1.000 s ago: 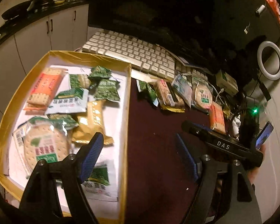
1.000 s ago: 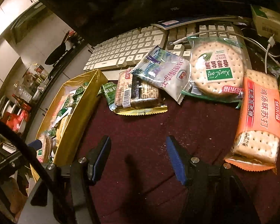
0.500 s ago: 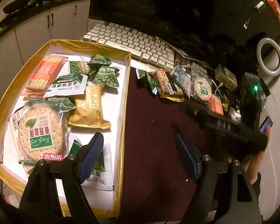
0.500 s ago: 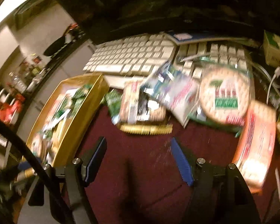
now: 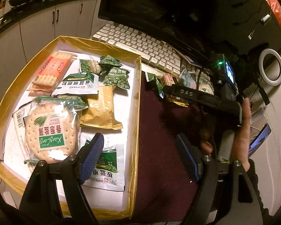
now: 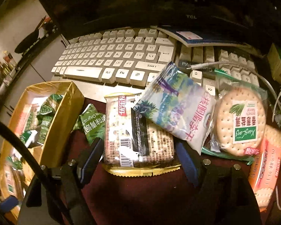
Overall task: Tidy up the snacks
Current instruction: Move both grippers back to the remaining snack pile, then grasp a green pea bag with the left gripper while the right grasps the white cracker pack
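Observation:
A gold-walled box (image 5: 138, 101) with a white floor holds several snack packs, among them a round cracker pack (image 5: 50, 129) and an orange cracker pack (image 5: 50, 71). My left gripper (image 5: 140, 157) is open and empty above the box's right wall. My right gripper (image 6: 138, 159) is open, its jaws on either side of a brown cracker pack (image 6: 138, 136) on the maroon cloth. Beside it lie a pale blue pouch (image 6: 179, 108), a round cracker pack (image 6: 239, 120), an orange cracker pack (image 6: 266, 166) and a green pea packet (image 6: 91, 123). The box (image 6: 65, 116) stands to the left.
A white keyboard (image 6: 118, 60) and a dark monitor (image 5: 159, 5) stand behind the snacks. White cables (image 6: 271, 90) run at the right. The right gripper's body and the person's hand (image 5: 241, 131) cross the left wrist view. A ring light (image 5: 271, 67) stands far right.
My right gripper has moved forward and down, so the brown cracker pack now lies between its open jaws. My left gripper has drawn back and lifted a little over the box.

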Demonstrator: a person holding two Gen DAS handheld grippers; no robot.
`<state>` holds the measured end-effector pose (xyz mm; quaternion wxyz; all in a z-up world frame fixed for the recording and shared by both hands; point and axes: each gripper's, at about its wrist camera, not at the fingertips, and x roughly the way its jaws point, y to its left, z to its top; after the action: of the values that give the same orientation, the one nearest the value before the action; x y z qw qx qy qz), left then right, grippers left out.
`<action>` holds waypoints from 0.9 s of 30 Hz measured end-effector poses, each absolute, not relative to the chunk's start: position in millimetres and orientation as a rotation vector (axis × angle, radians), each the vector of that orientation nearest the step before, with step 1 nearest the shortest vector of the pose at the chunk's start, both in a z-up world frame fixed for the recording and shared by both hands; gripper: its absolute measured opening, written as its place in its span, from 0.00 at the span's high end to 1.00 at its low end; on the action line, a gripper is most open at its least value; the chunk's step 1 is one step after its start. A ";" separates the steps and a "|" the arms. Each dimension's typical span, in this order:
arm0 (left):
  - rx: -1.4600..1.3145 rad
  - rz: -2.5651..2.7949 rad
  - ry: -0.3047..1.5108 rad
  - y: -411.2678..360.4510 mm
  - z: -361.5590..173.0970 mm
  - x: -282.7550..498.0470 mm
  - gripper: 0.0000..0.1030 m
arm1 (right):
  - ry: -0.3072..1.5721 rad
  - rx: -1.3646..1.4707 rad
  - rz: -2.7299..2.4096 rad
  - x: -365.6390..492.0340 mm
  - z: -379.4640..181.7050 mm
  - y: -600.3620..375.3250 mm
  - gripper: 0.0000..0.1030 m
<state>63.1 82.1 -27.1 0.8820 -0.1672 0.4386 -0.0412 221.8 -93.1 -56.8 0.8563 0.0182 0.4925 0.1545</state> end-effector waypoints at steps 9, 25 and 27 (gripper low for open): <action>-0.331 -0.083 0.917 73.8 -24.0 63.0 0.23 | 1.019 0.117 0.474 157.0 -56.3 -139.4 0.33; -0.266 -0.038 1.049 21.7 -36.2 157.1 0.24 | 0.885 0.240 0.427 129.4 -64.6 -208.2 0.33; -0.245 -0.008 1.063 18.3 -39.6 179.8 0.25 | 0.887 0.270 0.441 129.6 -66.2 -212.9 0.33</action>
<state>179.8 18.3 -39.6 0.8548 -0.1166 0.5057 -0.0038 129.6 -212.9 -66.2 0.8711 0.1290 0.4243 0.2109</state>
